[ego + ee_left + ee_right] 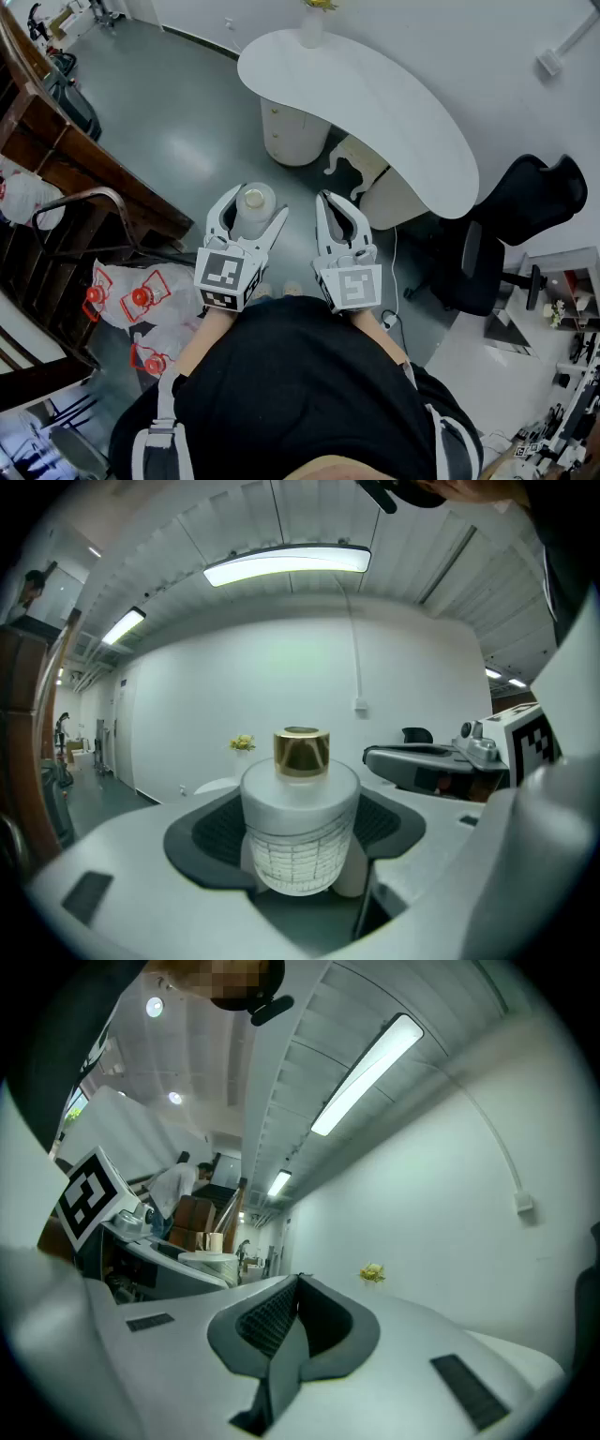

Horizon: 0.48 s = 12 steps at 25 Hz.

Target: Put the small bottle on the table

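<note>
My left gripper [253,206], jaws wide, clamps the small bottle [300,822] (gold cap upward) between its pads; my right gripper [336,208], just beside it, is closed and empty, the table [394,103] ahead of both.

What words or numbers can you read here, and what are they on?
None can be read.
On the small bottle: faint grid marks, too blurred to read.
On the plastic bags: red print, too small to read.
On the marker cubes: black-and-white squares only, no letters.
</note>
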Tool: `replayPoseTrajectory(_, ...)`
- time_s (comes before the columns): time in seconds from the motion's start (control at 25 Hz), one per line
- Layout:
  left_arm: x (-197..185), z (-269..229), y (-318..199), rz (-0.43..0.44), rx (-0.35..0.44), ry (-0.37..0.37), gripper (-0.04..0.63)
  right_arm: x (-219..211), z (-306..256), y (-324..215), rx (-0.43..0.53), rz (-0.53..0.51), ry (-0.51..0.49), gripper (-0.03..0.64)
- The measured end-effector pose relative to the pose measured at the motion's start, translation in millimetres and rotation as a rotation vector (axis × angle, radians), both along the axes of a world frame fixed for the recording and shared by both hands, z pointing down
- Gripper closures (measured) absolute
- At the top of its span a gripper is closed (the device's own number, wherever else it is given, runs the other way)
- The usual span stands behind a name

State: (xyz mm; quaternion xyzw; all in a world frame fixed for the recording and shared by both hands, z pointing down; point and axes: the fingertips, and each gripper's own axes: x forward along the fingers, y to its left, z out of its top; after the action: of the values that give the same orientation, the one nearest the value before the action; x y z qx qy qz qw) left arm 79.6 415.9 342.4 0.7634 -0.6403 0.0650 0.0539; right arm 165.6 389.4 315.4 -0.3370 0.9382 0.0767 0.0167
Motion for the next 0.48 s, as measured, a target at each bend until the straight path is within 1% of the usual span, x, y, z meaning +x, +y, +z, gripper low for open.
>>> replayPoseTrajectory(0.28, 2, 2, -8, -0.008, -0.010, -0.003, 0.262, 1, -1, -11, -0.007, 0.004, 0.005, 0.595)
replayPoseTrajectory(0.48, 4, 2, -15, -0.020, -0.009, -0.001, 0.262, 2, 1, -18, -0.001, -0.023, -0.005, 0.595)
